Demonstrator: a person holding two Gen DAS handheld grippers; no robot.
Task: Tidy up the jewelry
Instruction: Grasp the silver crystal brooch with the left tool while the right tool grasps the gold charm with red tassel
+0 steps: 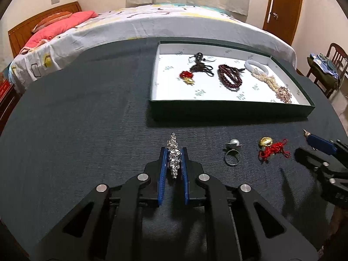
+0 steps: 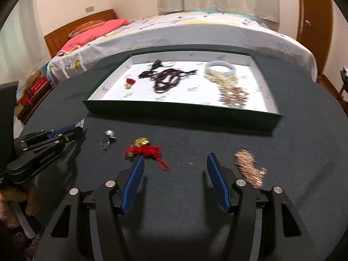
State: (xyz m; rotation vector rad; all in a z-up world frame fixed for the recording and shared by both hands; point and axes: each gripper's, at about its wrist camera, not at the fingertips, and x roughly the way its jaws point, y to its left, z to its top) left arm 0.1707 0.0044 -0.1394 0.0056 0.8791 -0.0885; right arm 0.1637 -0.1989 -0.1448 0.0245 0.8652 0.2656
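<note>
My left gripper (image 1: 174, 150) is shut on a rhinestone hair clip (image 1: 174, 154) just above the dark table. It also shows in the right wrist view (image 2: 74, 129). My right gripper (image 2: 175, 159) is open and empty, low over the table. A red-cord gold charm (image 2: 144, 149) lies by its left finger, and a rose-gold piece (image 2: 249, 169) by its right finger. A pearl ring (image 1: 232, 152) and the red charm (image 1: 271, 149) lie right of my left gripper. The green tray (image 1: 228, 109) holds a dark bead bracelet (image 1: 228, 77), a white bangle (image 1: 256, 66), pearls and other pieces.
The dark round table (image 1: 87, 119) spreads left of the tray. A bed (image 1: 152, 26) stands behind the table. A wooden chair (image 1: 332, 65) stands at the far right. A door (image 1: 282, 6) is behind.
</note>
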